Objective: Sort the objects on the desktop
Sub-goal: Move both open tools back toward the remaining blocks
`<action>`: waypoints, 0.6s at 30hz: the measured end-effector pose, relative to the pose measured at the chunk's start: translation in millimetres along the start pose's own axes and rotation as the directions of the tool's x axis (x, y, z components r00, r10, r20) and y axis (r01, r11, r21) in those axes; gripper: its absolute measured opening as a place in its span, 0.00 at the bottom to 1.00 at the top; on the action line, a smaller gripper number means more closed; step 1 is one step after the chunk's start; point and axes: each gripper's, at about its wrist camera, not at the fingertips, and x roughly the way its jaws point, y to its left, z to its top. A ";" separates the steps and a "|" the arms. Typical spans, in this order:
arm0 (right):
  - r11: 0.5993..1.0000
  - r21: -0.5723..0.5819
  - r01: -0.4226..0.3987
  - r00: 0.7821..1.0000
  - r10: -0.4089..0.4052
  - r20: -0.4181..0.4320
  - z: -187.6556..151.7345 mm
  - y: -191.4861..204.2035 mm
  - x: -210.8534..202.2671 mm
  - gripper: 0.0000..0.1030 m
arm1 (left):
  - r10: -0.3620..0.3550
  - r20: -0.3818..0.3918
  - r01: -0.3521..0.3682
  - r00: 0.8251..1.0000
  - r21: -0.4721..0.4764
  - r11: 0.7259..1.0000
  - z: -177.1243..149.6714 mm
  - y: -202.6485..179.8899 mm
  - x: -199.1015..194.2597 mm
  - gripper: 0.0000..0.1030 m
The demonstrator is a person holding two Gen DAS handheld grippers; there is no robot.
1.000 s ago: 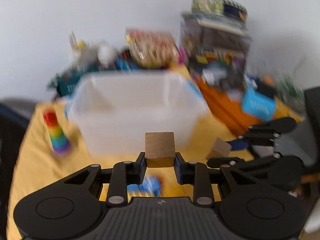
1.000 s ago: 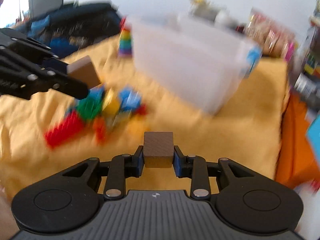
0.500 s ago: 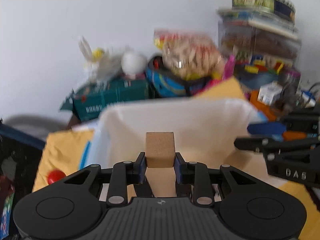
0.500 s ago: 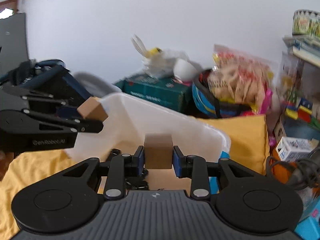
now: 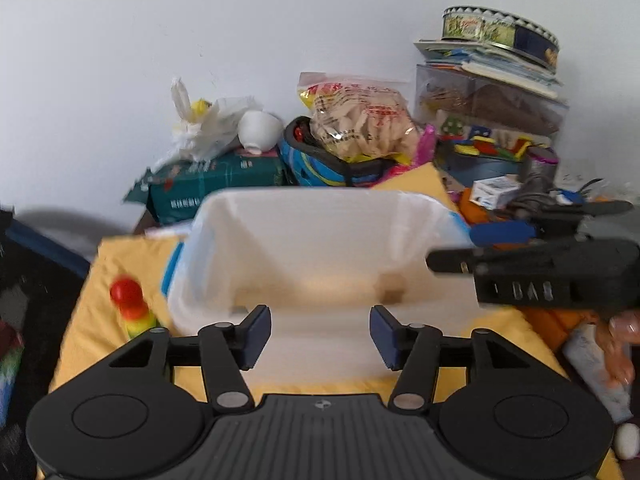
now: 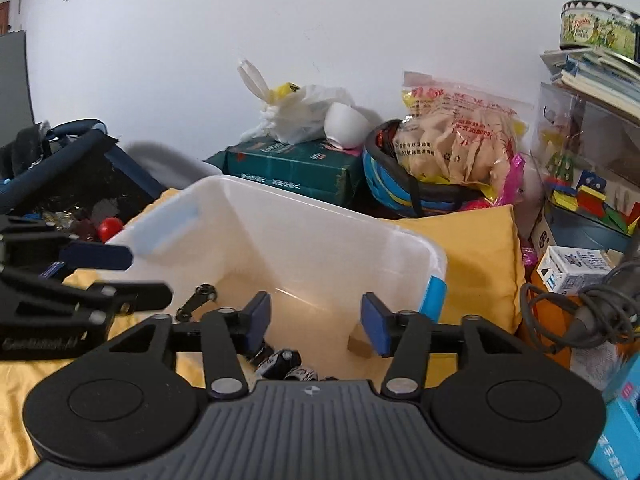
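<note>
1. The left tool [image 5: 320,334] hangs at the near edge of a white plastic bin [image 5: 224,216], its two blue-padded fingers [image 5: 256,332] spread wide with nothing between them.
2. The right tool [image 6: 316,324] is above the same bin [image 6: 400,240] from the other side, its jaws likewise wide apart and holding nothing.
3. In the left view a blurred wooden cube [image 5: 392,288] shows inside the bin, toward its right side; whether it rests on the floor of the bin cannot be told.
4. In the right view a wooden cube [image 6: 360,346] lies low in the bin, just beside the tool's right finger, partly hidden by it.
5. Small black and white toy cars [image 6: 280,362] lie on the floor of the bin, near the right tool's left finger.
6. The bin stands on a yellow cloth [image 5: 120,256] that covers the tabletop, and has blue handles [image 6: 434,296] at its ends.
7. A rainbow stacking toy [image 5: 132,308] with a red top stands on the cloth just left of the bin.
8. Behind the bin are a green box [image 6: 296,168], a white plastic bag [image 6: 296,112], a bag of snacks [image 6: 456,136] and a round tin [image 6: 600,28] on a stack of books.
</note>
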 end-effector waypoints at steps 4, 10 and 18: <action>1.000 -0.014 -0.011 1.000 0.011 0.015 -5.7 3.5 -21.3 0.55 | -0.046 -0.015 0.045 0.999 -0.058 0.997 -28.9 -4.0 -25.8 0.57; 0.999 0.006 -0.036 0.997 0.036 -0.072 -46.5 7.3 -40.9 0.56 | -0.052 -0.096 0.043 0.994 -0.095 0.995 -86.2 -6.7 -42.3 0.57; 0.999 0.043 -0.030 0.967 0.040 -0.253 -119.2 16.7 -21.2 0.56 | -0.041 -0.229 0.010 0.973 -0.137 0.991 -136.1 -8.8 -41.0 0.57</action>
